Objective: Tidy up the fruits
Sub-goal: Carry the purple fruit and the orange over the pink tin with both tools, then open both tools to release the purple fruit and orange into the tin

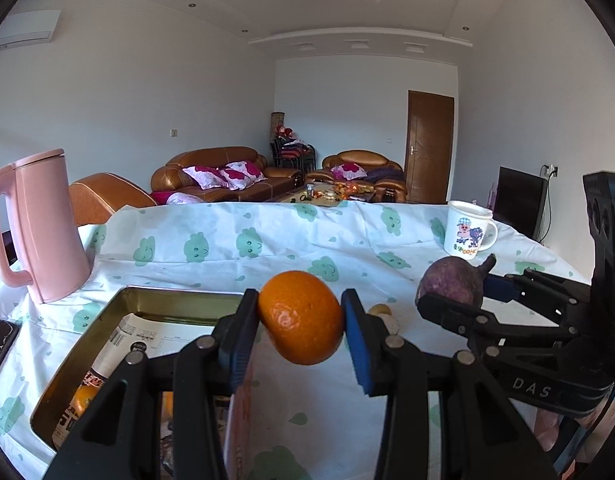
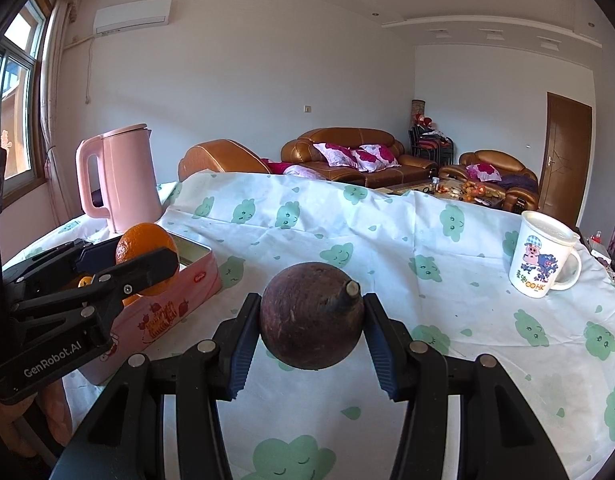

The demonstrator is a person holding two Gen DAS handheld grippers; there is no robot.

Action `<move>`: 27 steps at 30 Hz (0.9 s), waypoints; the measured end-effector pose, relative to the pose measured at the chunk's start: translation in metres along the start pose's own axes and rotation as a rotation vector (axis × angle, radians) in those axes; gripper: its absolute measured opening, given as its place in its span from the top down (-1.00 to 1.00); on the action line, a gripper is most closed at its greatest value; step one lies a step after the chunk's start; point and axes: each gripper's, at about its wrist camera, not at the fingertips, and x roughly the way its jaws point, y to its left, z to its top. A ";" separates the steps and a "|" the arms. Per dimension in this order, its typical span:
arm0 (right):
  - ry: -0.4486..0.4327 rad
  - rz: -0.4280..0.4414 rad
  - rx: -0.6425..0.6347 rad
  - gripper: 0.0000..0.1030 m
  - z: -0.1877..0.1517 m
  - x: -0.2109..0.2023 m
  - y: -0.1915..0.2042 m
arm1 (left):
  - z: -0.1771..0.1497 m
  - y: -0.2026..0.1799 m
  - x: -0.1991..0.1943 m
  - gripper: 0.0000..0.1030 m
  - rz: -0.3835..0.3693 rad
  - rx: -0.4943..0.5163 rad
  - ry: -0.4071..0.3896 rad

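— Cloud-printed white cloth (image 2: 387,240) covers the table, with brown leather sofas (image 1: 223,174) behind. What does each hand have?

— Left gripper (image 1: 302,318) is part-closed, its blue pads pinching a round orange citrus fruit (image 1: 301,316) in the air, just right of the open rectangular metal tin (image 1: 179,298) with pink printed sides. Right gripper (image 2: 312,316) is clamped the same way on a dark purple-brown round fruit with a stubby stem (image 2: 312,314), above bare cloth, well clear of the tin.

— Risks?

— Both fruits are round and smooth, held only at two sides; I judge a tilt or jolt could roll one out onto the cloth. The two grippers are also close together, so heading for the tin at once could knock them. The tall pink plastic kettle (image 2: 119,176) stands just behind the tin.

— Counts?

— Two grippers, two held fruits, at least one more orange piece in the tin (image 1: 83,398), one tin, one kettle, one white cartoon mug (image 2: 543,256). Small pale things (image 1: 383,314) past the left gripper I cannot identify.
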 end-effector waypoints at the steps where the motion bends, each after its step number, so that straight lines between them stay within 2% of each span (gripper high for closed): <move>1: 0.003 0.019 -0.006 -0.02 0.004 0.002 0.006 | 0.001 0.007 -0.001 0.16 0.014 -0.007 0.004; 9: 0.044 0.130 -0.074 -0.02 0.027 0.029 0.059 | 0.004 0.067 -0.002 0.16 0.111 -0.073 0.062; 15: 0.072 0.183 -0.110 -0.02 0.031 0.053 0.092 | -0.004 0.108 -0.002 0.16 0.176 -0.134 0.105; 23: 0.137 0.218 -0.178 -0.02 0.028 0.083 0.124 | -0.013 0.129 0.005 0.15 0.204 -0.164 0.163; 26: 0.158 0.224 -0.206 -0.05 0.026 0.092 0.132 | -0.015 0.131 0.006 0.01 0.227 -0.169 0.162; 27: 0.150 0.216 -0.214 -0.20 0.025 0.092 0.133 | -0.015 0.131 0.004 -0.17 0.229 -0.169 0.153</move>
